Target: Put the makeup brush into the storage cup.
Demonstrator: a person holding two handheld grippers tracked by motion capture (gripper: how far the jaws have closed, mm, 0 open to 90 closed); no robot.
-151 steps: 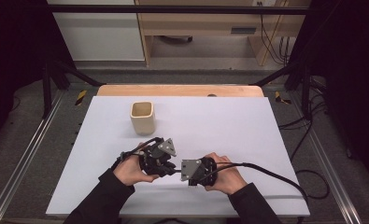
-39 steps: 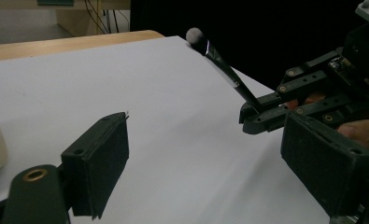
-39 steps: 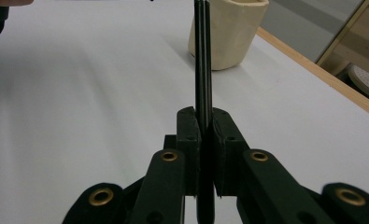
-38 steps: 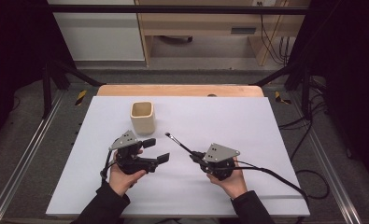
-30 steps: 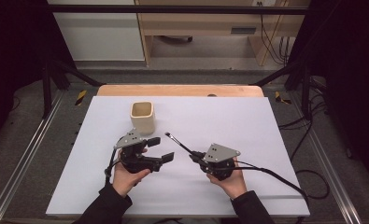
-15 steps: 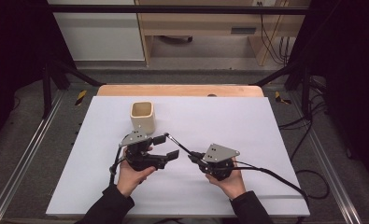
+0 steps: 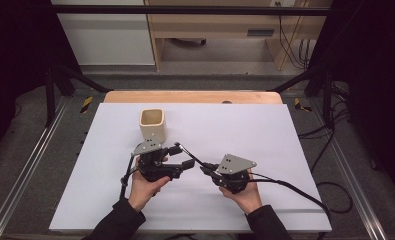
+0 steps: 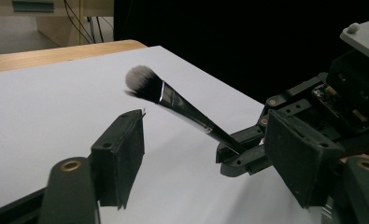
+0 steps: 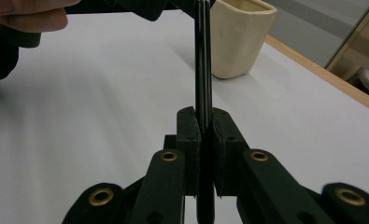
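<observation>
- Brush [image 8: 182, 108], a thin black-handled one with a soft pale tuft and a silver collar, hangs above the white table [image 7: 285, 135], slanting up and away from the right gripper [image 7: 203, 170] toward the left gripper [image 7: 181, 156].
- Right gripper: the jaws are pinched tight on the lower end of the brush handle; in the right gripper view the pads meet on either side of the black stem, which runs straight up from between them.
- Right hand [image 7: 242, 192]: it cups the gripper from below at the near middle of the table, palm up, forearm coming in from the bottom edge. The gripper points left and slightly away, toward the other hand.
- Left gripper: its jaws stand apart and have just been closing. In the left gripper view the brush passes between the two pads, tuft beyond the left one, and neither pad touches it.
- Left hand [image 7: 145, 185]: it grasps the gripper body from below and behind, fingers wrapped round it, sleeve entering from the bottom. The gripper points right, so the two tools face each other with jaw tips close together.
- Cup [image 7: 152, 123]: a cream, square-mouthed one stands upright on the table just beyond the left gripper, apart from it and from the brush.
- Cable [image 7: 290, 187]: it trails from the right gripper toward the table's right near corner.
</observation>
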